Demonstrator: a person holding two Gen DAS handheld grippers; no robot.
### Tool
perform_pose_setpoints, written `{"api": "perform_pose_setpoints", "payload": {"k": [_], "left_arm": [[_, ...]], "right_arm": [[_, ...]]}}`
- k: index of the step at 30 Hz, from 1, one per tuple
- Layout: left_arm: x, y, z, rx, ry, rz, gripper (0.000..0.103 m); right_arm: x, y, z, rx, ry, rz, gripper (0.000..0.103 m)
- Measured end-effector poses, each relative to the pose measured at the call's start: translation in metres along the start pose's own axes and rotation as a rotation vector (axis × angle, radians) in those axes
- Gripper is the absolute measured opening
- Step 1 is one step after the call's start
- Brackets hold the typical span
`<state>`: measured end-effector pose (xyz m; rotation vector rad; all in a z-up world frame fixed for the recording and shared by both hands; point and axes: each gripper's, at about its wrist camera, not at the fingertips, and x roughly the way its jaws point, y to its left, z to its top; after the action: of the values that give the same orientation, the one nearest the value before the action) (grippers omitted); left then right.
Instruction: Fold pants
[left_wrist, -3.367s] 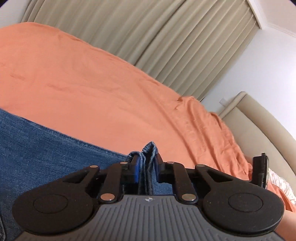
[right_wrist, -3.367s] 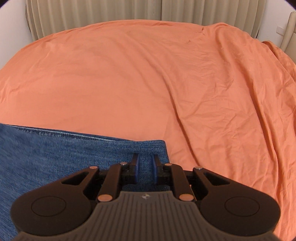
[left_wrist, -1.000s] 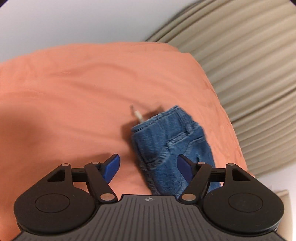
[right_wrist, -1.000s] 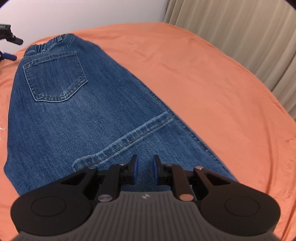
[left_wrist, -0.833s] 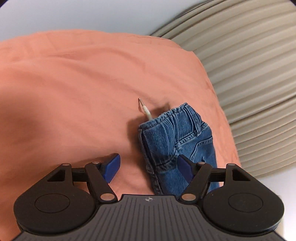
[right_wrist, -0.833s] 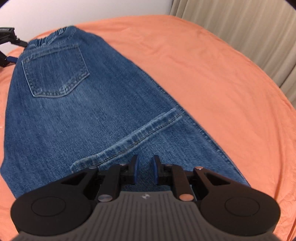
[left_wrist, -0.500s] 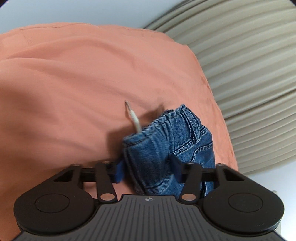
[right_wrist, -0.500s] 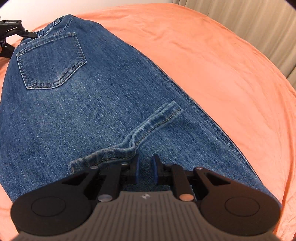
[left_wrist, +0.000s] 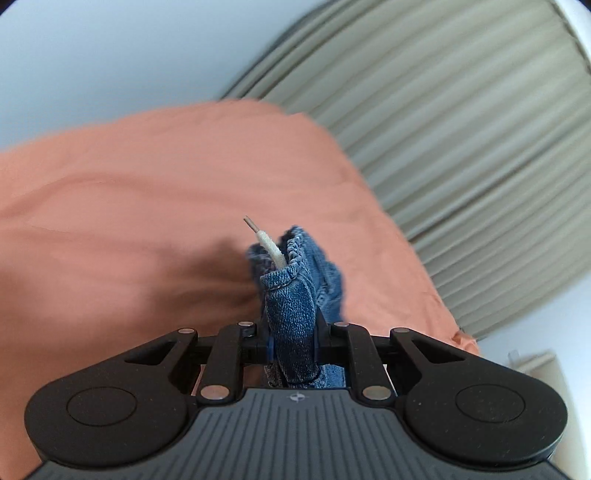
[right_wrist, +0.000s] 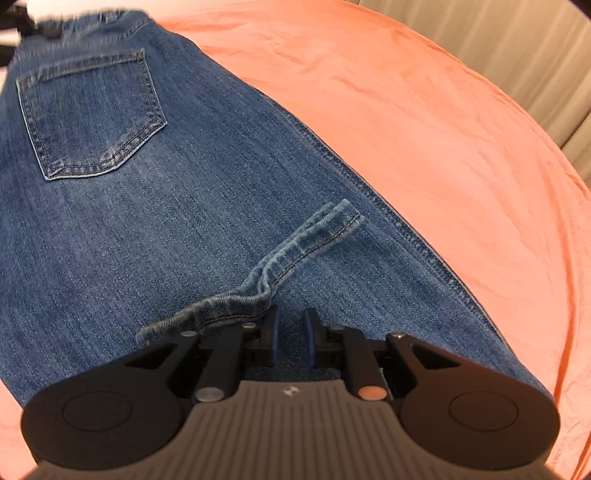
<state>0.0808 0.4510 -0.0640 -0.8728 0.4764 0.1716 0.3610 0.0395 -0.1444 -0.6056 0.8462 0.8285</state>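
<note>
1. Denim, blue and stiff-seamed: one pair of pants (right_wrist: 192, 206) lies on the orange bedspread (right_wrist: 443, 122), already doubled lengthwise so that a single back pocket (right_wrist: 92, 114) faces up.

2. From the right gripper (right_wrist: 291, 334) the pants run away and up to the left, long axis from the near end under the claw to the waistband at the far top-left corner. The leg hems (right_wrist: 295, 254) lie just ahead of the claw's left finger, rumpled, on top of the thigh cloth.

3. The right claw stands narrow. Denim shows in the gap between its pads, but whether they pinch a layer or merely hover over it cannot be told from here.

4. The left gripper (left_wrist: 291, 339) is at the waistband end. Its jaws are closing, with a thick bunch of waistband (left_wrist: 291, 295) between them and the pads already against the cloth. A pale drawstring tip (left_wrist: 267, 245) pokes up just beyond the claw.

5. The relation that matters, as I judge it: the two claws sit at opposite ends of the long axis, left at the waist, right at the fold near the hems. The next fold would bring one end over the other along that axis.

6. Count: one pair of pants, one pocket visible, one drawstring end, two grippers, one bedspread, pleated curtains (left_wrist: 461, 129) behind.
</note>
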Motion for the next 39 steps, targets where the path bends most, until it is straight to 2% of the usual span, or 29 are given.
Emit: {"api": "perform_pose_setpoints", "payload": {"k": [3,5,7,10,14,18,23,25,27,29,31,33,34,39], "left_arm": [[-0.011,-0.057,-0.01,0.151,-0.043,-0.004,0.018],[-0.015,-0.097,-0.023,0.244,-0.065,-0.004,0.018],[-0.015,-0.135,-0.04,0.354,-0.087,0.009,0.018],[-0.004,-0.186,-0.074,0.5,-0.082,0.019,0.018],[0.02,-0.238,-0.137,0.713,-0.058,0.022,0.018],[0.048,-0.262,-0.202,0.866,0.027,0.001,0.018],[0.08,-0.269,-0.282,1.051,0.197,0.007,0.018],[0.088,-0.266,-0.307,1.091,0.27,0.004,0.018],[0.095,-0.265,-0.326,1.136,0.304,0.027,0.02],[0.097,-0.264,-0.334,1.162,0.319,0.048,0.023],[0.101,-0.269,-0.331,1.153,0.351,0.036,0.031],[0.101,-0.268,-0.324,1.09,0.389,-0.036,0.06],[0.106,-0.267,-0.318,1.036,0.419,-0.081,0.065],[0.105,-0.251,-0.284,0.757,0.484,-0.181,0.07]], "right_arm": [[-0.014,0.002,0.001,0.03,-0.019,-0.022,0.015],[-0.028,0.001,0.0,0.061,-0.042,-0.034,0.025],[-0.045,0.001,-0.003,0.083,-0.061,-0.041,0.025],[-0.07,-0.003,-0.014,0.115,-0.087,-0.037,0.027],[-0.098,-0.01,-0.034,0.177,-0.099,-0.048,0.027],[-0.114,-0.018,-0.06,0.251,-0.091,-0.051,0.027],[-0.128,-0.029,-0.099,0.32,-0.084,-0.06,0.027],[-0.129,-0.032,-0.114,0.354,-0.078,-0.053,0.027],[-0.13,-0.033,-0.127,0.38,-0.075,-0.046,0.027],[-0.128,-0.032,-0.138,0.398,-0.074,-0.037,0.027],[-0.127,-0.031,-0.148,0.415,-0.08,-0.022,0.027],[-0.124,-0.03,-0.155,0.428,-0.079,-0.002,0.027],[-0.125,-0.032,-0.159,0.432,-0.078,0.002,0.027],[-0.129,-0.033,-0.16,0.455,-0.097,0.014,0.027]]}}
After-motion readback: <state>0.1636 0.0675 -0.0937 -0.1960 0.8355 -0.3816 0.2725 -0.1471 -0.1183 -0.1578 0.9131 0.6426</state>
